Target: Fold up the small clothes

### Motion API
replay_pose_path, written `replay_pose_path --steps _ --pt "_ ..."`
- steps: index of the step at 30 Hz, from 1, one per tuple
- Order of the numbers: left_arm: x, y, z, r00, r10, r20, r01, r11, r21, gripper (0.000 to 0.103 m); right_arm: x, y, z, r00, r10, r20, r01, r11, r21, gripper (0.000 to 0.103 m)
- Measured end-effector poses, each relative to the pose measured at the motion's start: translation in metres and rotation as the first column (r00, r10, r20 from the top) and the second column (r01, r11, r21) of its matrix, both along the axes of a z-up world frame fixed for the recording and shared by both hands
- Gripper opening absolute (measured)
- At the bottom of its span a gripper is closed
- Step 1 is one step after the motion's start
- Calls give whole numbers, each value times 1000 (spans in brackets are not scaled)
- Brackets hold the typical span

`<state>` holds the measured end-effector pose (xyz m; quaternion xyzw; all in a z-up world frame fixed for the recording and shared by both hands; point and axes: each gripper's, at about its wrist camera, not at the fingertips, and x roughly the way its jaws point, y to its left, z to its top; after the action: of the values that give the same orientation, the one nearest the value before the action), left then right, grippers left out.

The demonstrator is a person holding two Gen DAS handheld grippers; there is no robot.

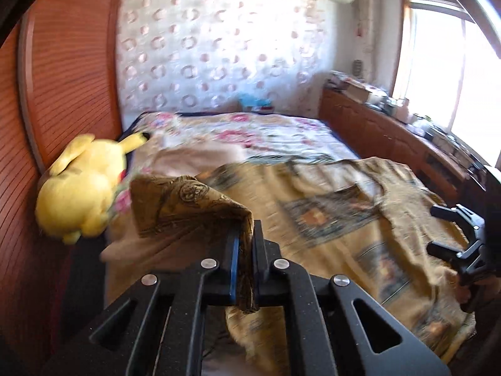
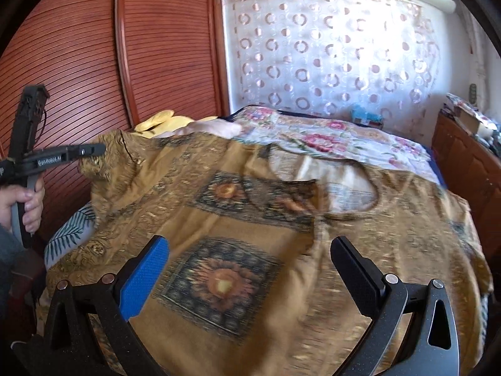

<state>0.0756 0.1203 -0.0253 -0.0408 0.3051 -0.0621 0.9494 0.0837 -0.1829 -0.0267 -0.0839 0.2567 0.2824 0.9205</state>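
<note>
A golden-brown patterned garment (image 1: 328,213) (image 2: 250,219) with sunflower squares lies spread over the bed. My left gripper (image 1: 247,235) is shut on one corner of it (image 1: 188,200), and that fold hangs lifted above the bed. In the right wrist view the left gripper (image 2: 94,150) shows at the far left, pinching the raised edge (image 2: 94,167), with a person's hand (image 2: 22,206) on its handle. My right gripper (image 2: 250,250) hovers open over the garment's middle with nothing between its pads; it also appears at the right edge as the right gripper (image 1: 438,228).
A yellow plush toy (image 1: 81,188) (image 2: 162,119) lies at the bed's left side against a slatted wooden wardrobe door (image 1: 72,78) (image 2: 156,47). A floral bedcover (image 1: 250,134) (image 2: 328,138) lies beyond the garment. A cluttered wooden cabinet (image 1: 375,131) (image 2: 463,156) lines the right side.
</note>
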Motion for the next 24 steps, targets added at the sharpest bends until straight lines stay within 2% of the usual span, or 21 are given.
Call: replay_pose_path --steps 7,10,16,18,19,22,24 --pt "14 -63 15 991 -131 -3 131 991 20 7 -9 -25 -6 998 -58 -10 58 998 20 103" --pt "11 -82 16 987 -158 -4 158 986 57 12 -9 -31 -7 997 -72 -12 73 997 31 103" --pt "0 -80 22 987 -160 31 158 986 58 43 -13 -37 -6 996 -84 -13 85 996 41 103" --pt "1 -80 22 988 -152 26 149 986 79 65 -14 -35 -6 996 -86 -14 87 995 42 103" --pt "-1 -76 22 990 -139 31 137 987 79 85 -16 -37 -5 996 -87 -14 87 995 45 103" --pt "-2 -67 20 992 -120 33 117 991 59 86 -17 -38 -5 996 -84 -14 84 995 48 103" --pt "2 -62 13 996 -84 1 84 994 72 86 -16 -39 -5 997 -80 -12 81 996 44 103"
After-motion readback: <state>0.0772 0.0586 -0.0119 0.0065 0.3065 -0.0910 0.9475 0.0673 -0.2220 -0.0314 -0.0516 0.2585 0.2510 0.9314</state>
